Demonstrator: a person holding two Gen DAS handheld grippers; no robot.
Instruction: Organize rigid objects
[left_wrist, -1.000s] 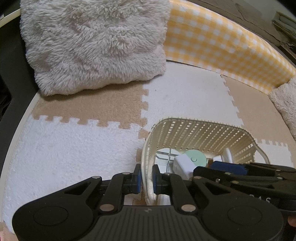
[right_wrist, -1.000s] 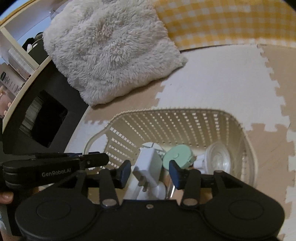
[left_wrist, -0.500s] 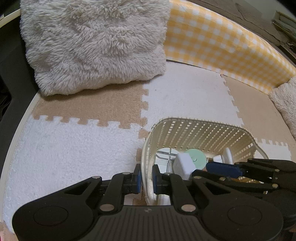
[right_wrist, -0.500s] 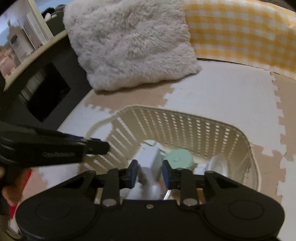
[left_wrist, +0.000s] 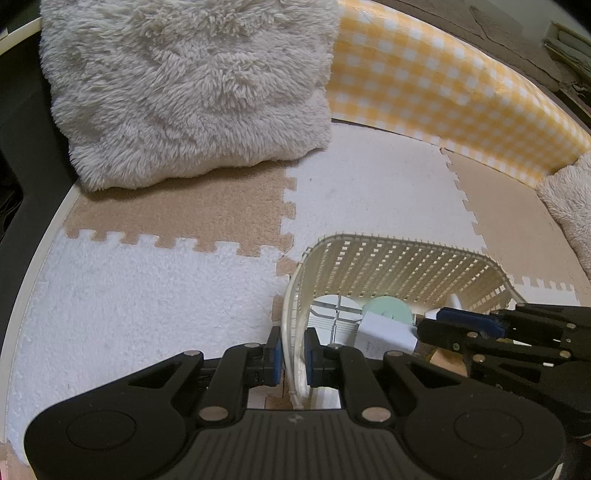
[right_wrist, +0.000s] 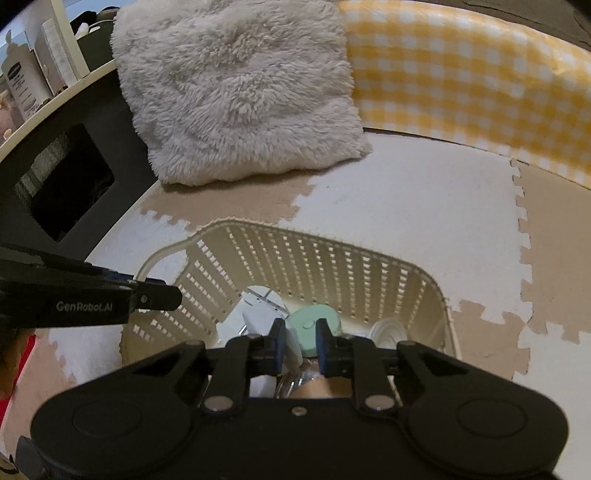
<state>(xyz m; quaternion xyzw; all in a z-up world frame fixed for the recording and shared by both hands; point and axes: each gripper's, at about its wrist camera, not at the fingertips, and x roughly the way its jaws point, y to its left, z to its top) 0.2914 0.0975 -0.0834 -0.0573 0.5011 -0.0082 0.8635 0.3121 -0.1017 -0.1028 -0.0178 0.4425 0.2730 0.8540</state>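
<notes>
**White charger now pinched inside the basket**

The white charger (right_wrist: 264, 319), a plug-in power adapter, sits in the cream slatted basket (right_wrist: 332, 266) on the foam puzzle-mat floor (left_wrist: 369, 192), next to a mint-green round case (right_wrist: 314, 325) and a clear domed part (right_wrist: 388, 330). A second ago the right gripper (right_wrist: 298, 349) stood over it with its jaws well apart. They have since drawn together, and its blue pads (right_wrist: 277, 345) now pinch the adapter's edge; the left wrist view shows the same thing from the side, with the white block caught at the tip of the right tool. The wrist also rolled as the jaws came in.

The left gripper (left_wrist: 293, 356) has not shifted. It stays clamped on the basket's near rim, one pad outside the wall and one inside, steadying the basket.

My reading is that the grasp is made and the adapter is ready to be lifted out, or shifted within the basket. The hold looks shallow, near a corner, so it could slip.

The only clear writing is "GenRobot.AI" on the side of the left tool, seen in the right wrist view. Bottles on a shelf (right_wrist: 22, 85) at the upper left carry labels too small to read.
</notes>
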